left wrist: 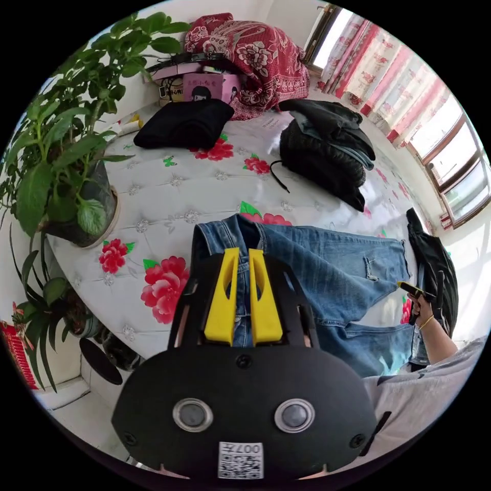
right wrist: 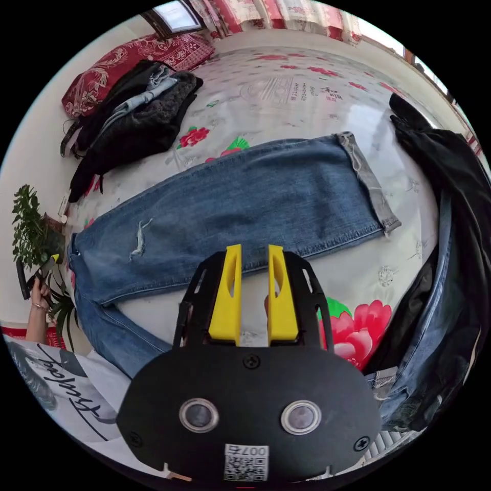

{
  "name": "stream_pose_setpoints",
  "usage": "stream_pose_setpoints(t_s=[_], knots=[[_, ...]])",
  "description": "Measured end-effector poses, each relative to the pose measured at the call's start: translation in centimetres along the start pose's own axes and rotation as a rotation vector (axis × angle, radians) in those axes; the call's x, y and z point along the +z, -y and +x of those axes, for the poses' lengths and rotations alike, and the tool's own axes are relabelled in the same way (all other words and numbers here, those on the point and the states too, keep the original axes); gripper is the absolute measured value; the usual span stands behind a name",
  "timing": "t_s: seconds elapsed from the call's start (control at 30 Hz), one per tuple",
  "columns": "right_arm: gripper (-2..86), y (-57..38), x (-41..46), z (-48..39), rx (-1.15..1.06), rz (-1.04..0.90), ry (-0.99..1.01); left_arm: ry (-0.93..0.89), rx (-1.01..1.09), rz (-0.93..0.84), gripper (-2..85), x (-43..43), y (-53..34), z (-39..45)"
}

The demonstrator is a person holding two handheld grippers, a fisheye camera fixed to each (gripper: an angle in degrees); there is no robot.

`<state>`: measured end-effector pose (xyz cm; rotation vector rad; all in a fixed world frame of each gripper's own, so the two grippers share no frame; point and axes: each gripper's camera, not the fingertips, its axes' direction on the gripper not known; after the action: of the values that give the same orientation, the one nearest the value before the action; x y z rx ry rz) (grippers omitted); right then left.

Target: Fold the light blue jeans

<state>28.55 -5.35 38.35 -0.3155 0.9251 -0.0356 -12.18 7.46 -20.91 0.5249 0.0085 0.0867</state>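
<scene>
The light blue jeans (left wrist: 332, 266) lie flat across a white flowered bed cover (left wrist: 169, 194), waist toward the plant and one leg stretched away. My left gripper (left wrist: 244, 251) sits at the waistband, its yellow jaws almost together with denim in the narrow gap. In the right gripper view the upper leg (right wrist: 255, 204) runs to a rolled cuff (right wrist: 368, 184), and the other leg (right wrist: 112, 327) bends toward the person. My right gripper (right wrist: 254, 248) hovers at the leg's near edge, jaws slightly apart with nothing between them. A hand holds the left gripper (right wrist: 48, 266) by the waist.
A leafy pot plant (left wrist: 61, 153) stands at the bed's edge. A folded black garment (left wrist: 184, 123) and a dark clothes pile (left wrist: 322, 148) lie further back. More dark clothes (right wrist: 450, 204) are heaped beside the cuff. A red patterned blanket (left wrist: 245, 51) is by the curtained window.
</scene>
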Motion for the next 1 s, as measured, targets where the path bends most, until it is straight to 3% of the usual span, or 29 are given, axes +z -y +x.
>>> stream_pose_setpoints(t_s=[0.1, 0.23, 0.5, 0.63, 0.77, 0.9, 1.0], knots=[[4.2, -3.9, 0.3, -0.6, -0.019, -0.054, -0.044, 0.021, 0.055, 0.063, 0.5, -2.3, -2.7, 1.6], [4.8, -6.1, -2.4, 1.8, 0.048, -0.047, -0.007, 0.091, 0.037, -0.27, -0.8, 4.6, -3.7, 0.0], [5.9, -14.2, -10.0, 9.9, 0.283, 0.049, 0.165, 0.185, 0.083, -0.304, -0.8, 0.1, -4.9, -5.7], [6.6, -22.5, -14.0, 14.6, 0.428, 0.11, 0.185, 0.094, -0.02, -0.221, 0.1, -5.4, -8.6, -10.2], [7.9, -31.9, -18.9, 18.5, 0.636, 0.229, 0.138, -0.027, -0.226, -0.18, 7.9, -8.5, -14.9, -14.5], [8.7, -39.4, -20.6, 21.9, 0.87, 0.197, 0.01, -0.196, -0.47, -0.187, 13.0, -8.7, -21.2, -18.5], [9.4, -42.5, -20.0, 23.7, 0.922, 0.162, 0.099, -0.284, -0.566, -0.225, 14.1, -7.9, -24.3, -20.3]])
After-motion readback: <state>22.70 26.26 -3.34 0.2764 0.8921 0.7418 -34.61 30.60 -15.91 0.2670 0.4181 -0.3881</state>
